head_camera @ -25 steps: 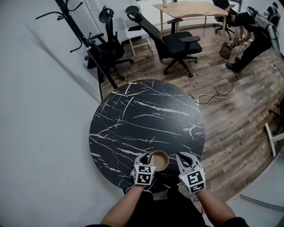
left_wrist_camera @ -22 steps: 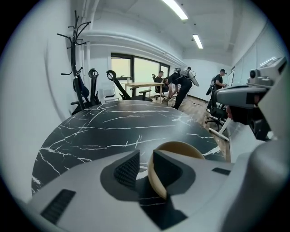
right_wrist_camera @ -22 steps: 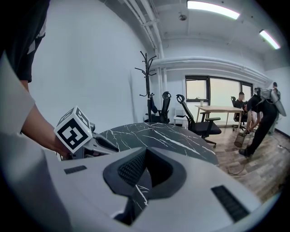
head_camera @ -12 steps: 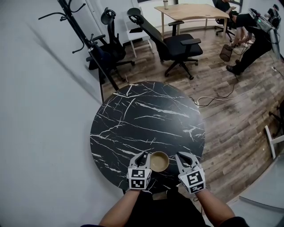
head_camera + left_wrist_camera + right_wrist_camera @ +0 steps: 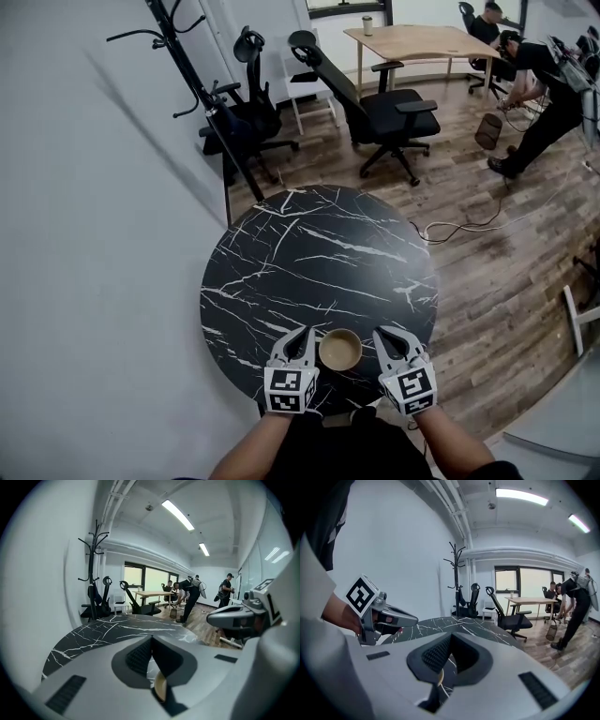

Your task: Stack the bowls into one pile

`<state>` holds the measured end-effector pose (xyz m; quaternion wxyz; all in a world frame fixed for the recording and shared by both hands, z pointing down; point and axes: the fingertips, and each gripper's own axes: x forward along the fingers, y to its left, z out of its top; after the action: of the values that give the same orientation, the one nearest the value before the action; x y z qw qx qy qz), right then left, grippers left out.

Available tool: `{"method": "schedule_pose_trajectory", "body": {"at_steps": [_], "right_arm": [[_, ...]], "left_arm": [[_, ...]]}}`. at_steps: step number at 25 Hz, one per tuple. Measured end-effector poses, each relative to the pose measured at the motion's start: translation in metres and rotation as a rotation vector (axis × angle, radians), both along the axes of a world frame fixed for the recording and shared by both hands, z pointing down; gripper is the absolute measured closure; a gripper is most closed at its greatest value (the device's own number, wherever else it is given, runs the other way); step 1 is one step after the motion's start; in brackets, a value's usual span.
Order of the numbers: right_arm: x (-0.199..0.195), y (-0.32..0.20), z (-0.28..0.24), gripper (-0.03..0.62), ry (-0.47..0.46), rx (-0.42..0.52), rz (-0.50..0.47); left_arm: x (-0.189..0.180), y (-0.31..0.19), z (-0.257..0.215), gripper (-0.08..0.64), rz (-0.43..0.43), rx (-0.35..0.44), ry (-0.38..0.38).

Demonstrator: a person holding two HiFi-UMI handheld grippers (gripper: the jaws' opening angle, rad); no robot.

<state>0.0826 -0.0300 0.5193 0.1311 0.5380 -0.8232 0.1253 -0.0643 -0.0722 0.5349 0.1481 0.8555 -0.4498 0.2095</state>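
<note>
- The left gripper (image 5: 302, 339) is held out from a bare left forearm (image 5: 251, 448) that comes in from the bottom edge of the head view. It points away from the person and tilts somewhat down toward the counter (image 5: 309, 253).
- Its fingers (image 5: 136, 656) have just closed and now meet at the tips with nothing between them.
- The right gripper (image 5: 384, 339) reaches out from the right forearm (image 5: 457, 448) in the same way. It lies roughly parallel to the left one and also points forward and slightly down.
- Its fingers (image 5: 436, 653) are pressed together and hold nothing.
- The tan bowl (image 5: 339, 351) stands on the counter near the edge closest to the person. It sits between the two grippers, just beside each, and neither grips it.
- The bowl is upright with its mouth facing up. Seen from above it is round, so no long axis shows.
- From above I cannot tell whether other bowls are nested inside it.
- In each gripper view a sliver of the bowl's rim shows low down, beneath the closed fingers.
</note>
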Motion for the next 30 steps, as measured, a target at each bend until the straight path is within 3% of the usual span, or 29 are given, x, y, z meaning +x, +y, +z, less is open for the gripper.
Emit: {"method": "schedule_pose_trajectory", "body": {"at_steps": [5, 9, 20, 30], "right_arm": [[0.003, -0.001, -0.021, 0.583, -0.008, 0.028, 0.006], [0.005, -0.009, -0.044, 0.583, -0.019, 0.077, 0.004], [0.003, -0.013, -0.072, 0.584, -0.024, 0.142, -0.016], [0.003, -0.012, -0.129, 0.584, 0.000, 0.229, 0.007]], "left_arm": [[0.000, 0.004, -0.031, 0.546, 0.016, 0.084, 0.057], [-0.007, 0.001, -0.057, 0.546, 0.007, 0.159, 0.059], [-0.011, 0.003, -0.077, 0.546, -0.016, 0.203, 0.096], [-0.008, 0.006, -0.091, 0.546, -0.005, 0.233, 0.129]]}}
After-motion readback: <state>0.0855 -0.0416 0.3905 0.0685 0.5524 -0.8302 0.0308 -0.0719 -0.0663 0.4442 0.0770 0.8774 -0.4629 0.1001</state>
